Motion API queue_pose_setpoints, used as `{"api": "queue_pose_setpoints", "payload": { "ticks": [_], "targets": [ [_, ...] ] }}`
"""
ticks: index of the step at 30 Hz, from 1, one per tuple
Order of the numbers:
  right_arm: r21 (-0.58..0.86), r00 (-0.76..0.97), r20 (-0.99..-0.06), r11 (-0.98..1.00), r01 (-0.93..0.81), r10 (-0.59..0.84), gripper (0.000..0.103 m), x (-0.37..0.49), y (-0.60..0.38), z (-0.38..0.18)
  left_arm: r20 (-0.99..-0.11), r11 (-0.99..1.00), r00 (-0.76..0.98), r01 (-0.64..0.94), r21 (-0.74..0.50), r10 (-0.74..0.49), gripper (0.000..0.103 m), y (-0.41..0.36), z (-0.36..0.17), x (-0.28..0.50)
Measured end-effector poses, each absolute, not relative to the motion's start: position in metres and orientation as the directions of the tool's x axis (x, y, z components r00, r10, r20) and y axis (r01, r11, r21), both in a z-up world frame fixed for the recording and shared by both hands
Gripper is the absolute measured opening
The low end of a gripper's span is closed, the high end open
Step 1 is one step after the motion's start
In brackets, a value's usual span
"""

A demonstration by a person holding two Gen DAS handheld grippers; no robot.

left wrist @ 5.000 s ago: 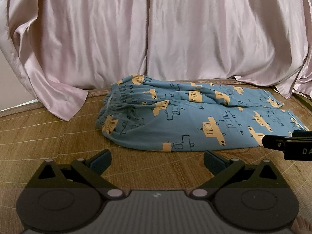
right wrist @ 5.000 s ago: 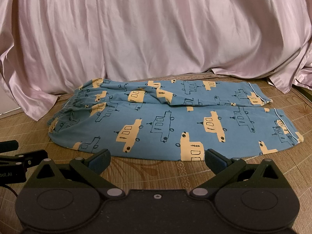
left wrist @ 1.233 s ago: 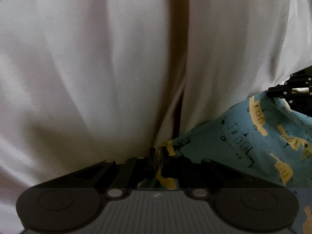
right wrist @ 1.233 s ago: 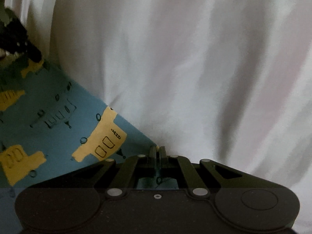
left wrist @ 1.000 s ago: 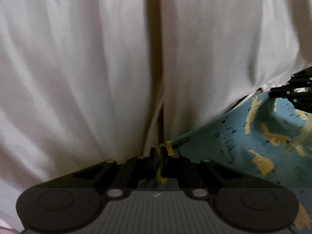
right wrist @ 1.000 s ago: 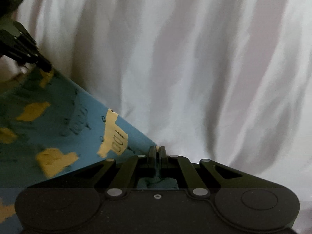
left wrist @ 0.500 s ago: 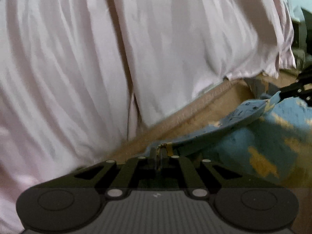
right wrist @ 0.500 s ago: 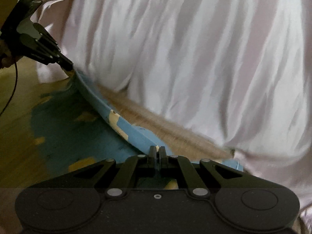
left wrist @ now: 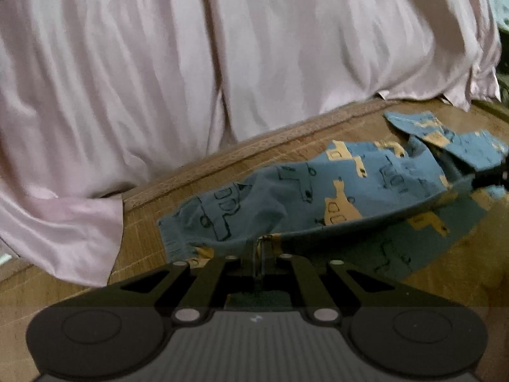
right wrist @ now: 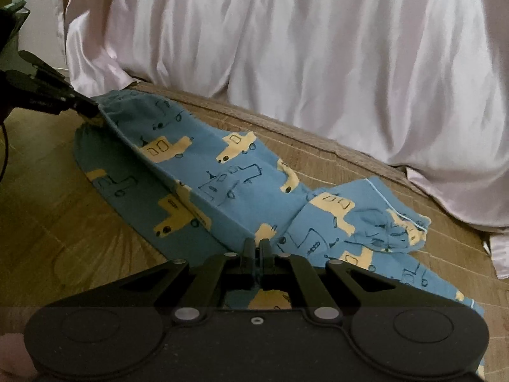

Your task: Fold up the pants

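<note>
Folding step: lengthwise fold, one leg being laid over the other; this looks like fold 1, about midway by my reckoning.
Garment: blue cotton pants printed with yellow vehicles (right wrist: 241, 172) lie on the woven tan mat (right wrist: 63, 210), one long edge lifted and pulled taut between the 2 tools.
Left gripper: black left gripper (left wrist: 258, 248), jaws together, pinching the fabric edge near the waistband end.
Right gripper: black right gripper (right wrist: 257, 248), jaws clamped on the same edge toward the leg end; cuffs bunched just beyond.
Backdrop: pale pink satin curtain (right wrist: 286, 47) hangs behind the mat.
Next move: likely lower both ends evenly, match the edges, then let go; the rumpled cuffs may need smoothing.
</note>
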State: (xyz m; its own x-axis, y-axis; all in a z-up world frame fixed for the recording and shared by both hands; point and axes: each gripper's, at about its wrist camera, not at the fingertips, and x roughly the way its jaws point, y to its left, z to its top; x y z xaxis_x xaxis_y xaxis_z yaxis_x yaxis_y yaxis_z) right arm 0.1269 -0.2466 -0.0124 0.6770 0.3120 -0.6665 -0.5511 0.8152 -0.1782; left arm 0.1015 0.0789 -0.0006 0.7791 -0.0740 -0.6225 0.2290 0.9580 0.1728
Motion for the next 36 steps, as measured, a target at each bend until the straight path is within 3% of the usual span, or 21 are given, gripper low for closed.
{"api": "queue_pose_setpoints", "payload": {
  "ticks": [5, 11, 13, 15, 17, 20, 26, 31, 34, 35, 36],
  "targets": [
    [-0.222, 0.702, -0.644, 0.804, -0.551, 0.303, 0.000, 0.109, -0.250, -0.001, -0.624, 0.939, 0.777, 0.269, 0.217, -0.078, 0.003, 0.076, 0.004, 0.091],
    [-0.217, 0.664, -0.693, 0.796, -0.566, 0.283, 0.000, 0.106, -0.251, -0.024, -0.692, 0.907, 0.719, 0.329, 0.263, -0.061, 0.005, 0.068, -0.009, 0.096],
    [-0.200, 0.662, -0.692, 0.805, -0.558, 0.287, 0.000, 0.110, -0.253, -0.021, -0.709, 0.914, 0.701, 0.334, 0.231, -0.077, 0.010, 0.071, -0.010, 0.097],
    [-0.183, 0.664, -0.690, 0.819, -0.545, 0.288, 0.010, 0.115, -0.254, -0.017, -0.721, 0.920, 0.685, 0.342, 0.194, -0.102, 0.032, 0.075, -0.009, 0.097],
    [-0.173, 0.674, -0.679, 0.828, -0.534, 0.293, 0.014, 0.119, -0.254, -0.013, -0.714, 0.925, 0.692, 0.334, 0.181, -0.110, 0.039, 0.077, -0.007, 0.096],
    [-0.159, 0.684, -0.654, 0.825, -0.543, 0.324, 0.021, 0.125, -0.250, -0.003, -0.700, 0.950, 0.703, 0.288, 0.123, -0.122, 0.040, 0.082, 0.000, 0.096],
    [-0.103, 0.637, -0.674, 0.806, -0.583, 0.374, 0.027, 0.148, -0.229, -0.005, -0.663, 0.970, 0.709, 0.160, -0.181, -0.241, 0.044, 0.100, 0.003, 0.122],
    [-0.114, 0.593, -0.755, 0.836, -0.537, 0.278, 0.028, 0.138, -0.241, -0.029, -0.750, 0.983, 0.645, 0.012, -0.182, -0.147, 0.044, 0.123, -0.022, 0.137],
    [-0.082, 0.602, -0.746, 0.859, -0.505, 0.283, 0.036, 0.130, -0.261, -0.028, -0.750, 0.975, 0.643, -0.021, -0.221, -0.156, 0.043, 0.132, -0.021, 0.137],
    [-0.075, 0.602, -0.742, 0.857, -0.510, 0.294, 0.050, 0.128, -0.268, -0.028, -0.752, 0.978, 0.645, -0.035, -0.205, -0.134, 0.045, 0.129, -0.019, 0.137],
    [-0.068, 0.603, -0.737, 0.854, -0.516, 0.305, 0.064, 0.126, -0.274, -0.026, -0.750, 0.983, 0.653, -0.046, -0.178, -0.105, 0.054, 0.122, -0.015, 0.134]
  ]
}}
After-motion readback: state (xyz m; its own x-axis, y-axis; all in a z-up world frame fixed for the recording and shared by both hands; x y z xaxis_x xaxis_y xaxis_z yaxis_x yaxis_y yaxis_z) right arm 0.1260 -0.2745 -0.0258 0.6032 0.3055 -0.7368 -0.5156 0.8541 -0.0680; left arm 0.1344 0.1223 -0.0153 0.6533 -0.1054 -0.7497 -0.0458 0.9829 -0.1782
